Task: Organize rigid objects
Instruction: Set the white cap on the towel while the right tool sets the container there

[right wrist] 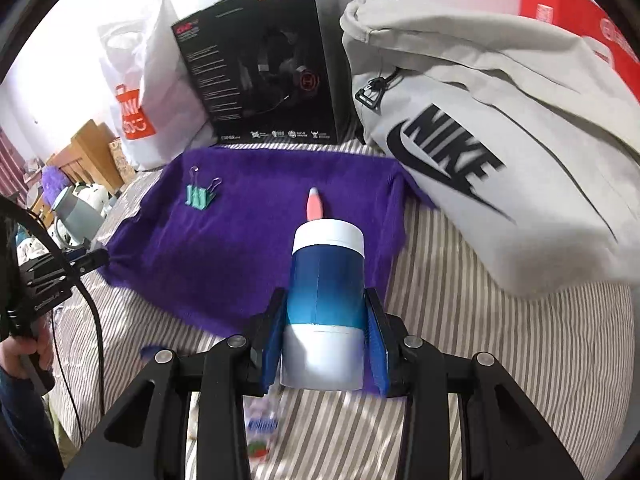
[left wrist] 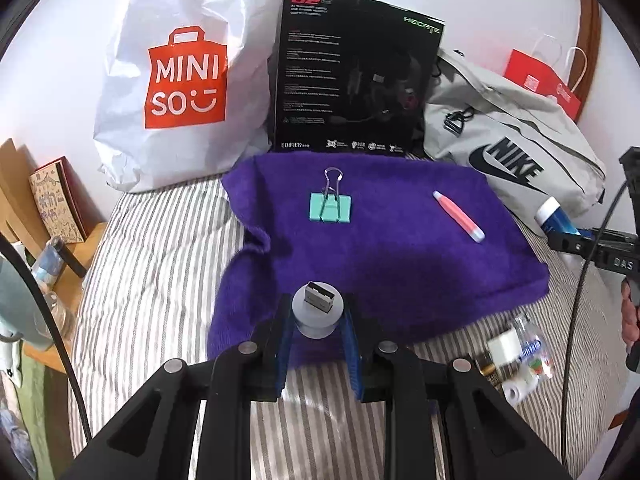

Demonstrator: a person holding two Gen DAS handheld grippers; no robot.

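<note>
In the left wrist view, the left claw (left wrist: 318, 320) was clenched on a small grey USB adapter (left wrist: 317, 309), its metal plug facing forward, low in the frame centre over the near edge of the purple towel (left wrist: 400, 248) spread on the striped bed (left wrist: 152, 264). A teal binder clip (left wrist: 330, 208) lay above centre and a pink pen (left wrist: 459, 216) to the right, well apart. To do this placing well, the adapter likely wanted lowering onto bare towel short of the clip before the grip was let go. In the right wrist view, the right claw (right wrist: 324, 336) grasped a blue and white bottle (right wrist: 326, 300) by its sides, at lower centre over the towel's near right corner, with the pen's tip showing just past the bottle's cap. Setting it down clear of the pen seemed wise, since a round bottle could roll on soft bedding.
</note>
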